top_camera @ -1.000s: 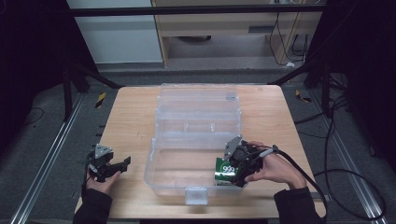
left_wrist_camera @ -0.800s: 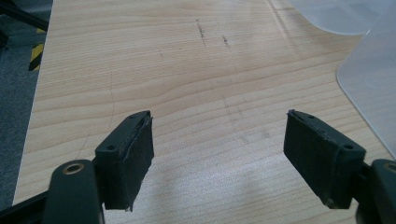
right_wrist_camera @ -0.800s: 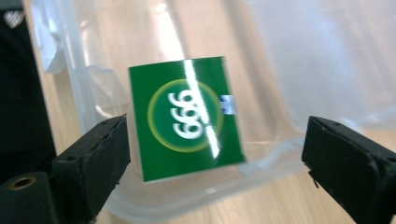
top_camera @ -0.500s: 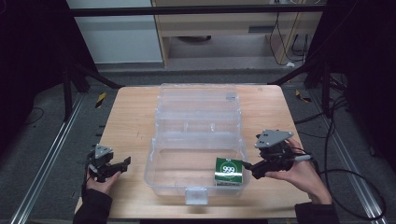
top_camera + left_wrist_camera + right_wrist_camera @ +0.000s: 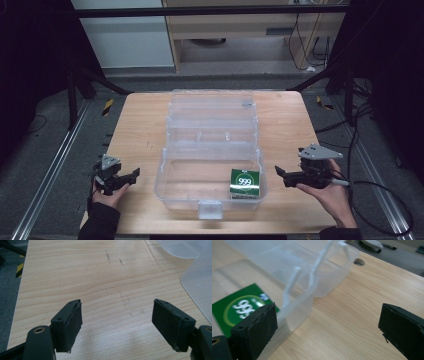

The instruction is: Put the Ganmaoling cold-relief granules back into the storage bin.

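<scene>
The green box [image 5: 245, 182] with "999" on it lies flat in the near right corner of the clear plastic case [image 5: 210, 150], label up, so you can read it. The case stands open in the middle of the bench [image 5: 140, 125], lid tipped away from you, which leaves the inside easy to reach. Your right tongs [image 5: 278, 171] sit just outside the case's right wall, wide open and holding nothing. Your left tongs [image 5: 135, 173] rest near the bench's left edge, also wide open and empty, well out of the way.
</scene>
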The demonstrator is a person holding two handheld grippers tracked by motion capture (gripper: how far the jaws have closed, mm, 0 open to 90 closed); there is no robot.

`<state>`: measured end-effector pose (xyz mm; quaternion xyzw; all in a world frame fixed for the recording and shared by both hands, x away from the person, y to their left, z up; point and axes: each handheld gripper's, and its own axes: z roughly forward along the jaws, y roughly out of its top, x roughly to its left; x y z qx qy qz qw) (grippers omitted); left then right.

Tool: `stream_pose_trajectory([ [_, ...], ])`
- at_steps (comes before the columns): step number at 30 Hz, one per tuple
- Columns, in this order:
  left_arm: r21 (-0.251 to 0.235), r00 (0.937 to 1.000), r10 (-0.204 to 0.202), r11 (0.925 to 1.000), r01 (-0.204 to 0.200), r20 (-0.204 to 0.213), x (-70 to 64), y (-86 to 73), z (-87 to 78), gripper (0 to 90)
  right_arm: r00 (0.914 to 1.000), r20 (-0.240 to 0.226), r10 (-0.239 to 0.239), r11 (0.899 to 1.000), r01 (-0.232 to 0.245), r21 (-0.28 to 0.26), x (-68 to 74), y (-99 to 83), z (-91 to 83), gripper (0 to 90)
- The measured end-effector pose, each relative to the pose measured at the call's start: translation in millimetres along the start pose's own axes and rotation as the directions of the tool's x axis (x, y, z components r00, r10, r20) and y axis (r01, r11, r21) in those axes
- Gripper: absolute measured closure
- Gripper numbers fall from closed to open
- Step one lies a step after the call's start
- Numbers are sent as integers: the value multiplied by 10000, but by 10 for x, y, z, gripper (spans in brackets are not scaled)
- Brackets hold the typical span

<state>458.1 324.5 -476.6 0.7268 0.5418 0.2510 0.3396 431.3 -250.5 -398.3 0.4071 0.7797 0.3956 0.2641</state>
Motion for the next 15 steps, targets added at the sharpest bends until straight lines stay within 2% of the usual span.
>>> stream_pose_trajectory([
  [3,1,10000,19,10000,-19,0,-3,1,-2,236,9965,621,563,9984,-556,-123,-93,-115,57,14],
  [8,23,10000,73,10000,-73,5,-12,0,10,236,9710,1864,1500,9886,-1449,-407,-216,-333,134,17],
  [9,21,10000,69,10000,-69,17,-10,-1,14,235,9656,2002,1662,9861,-1618,-380,-240,-377,153,16],
  [10,21,10000,69,10000,-69,17,-10,-1,14,235,9656,2002,1662,9861,-1618,-380,-240,-377,153,16],
  [11,44,10000,78,10000,-78,1,-5,-5,20,234,9573,2216,1859,9825,-1844,-273,-281,-461,193,16],
  [12,55,10000,86,9999,-86,-15,-2,-7,22,233,9529,2336,1932,9809,-1931,-232,-297,-500,212,17],
  [15,59,10000,65,10000,-65,-38,1,-10,25,231,9487,2433,2019,9783,-2072,-38,-329,-568,251,15],
])
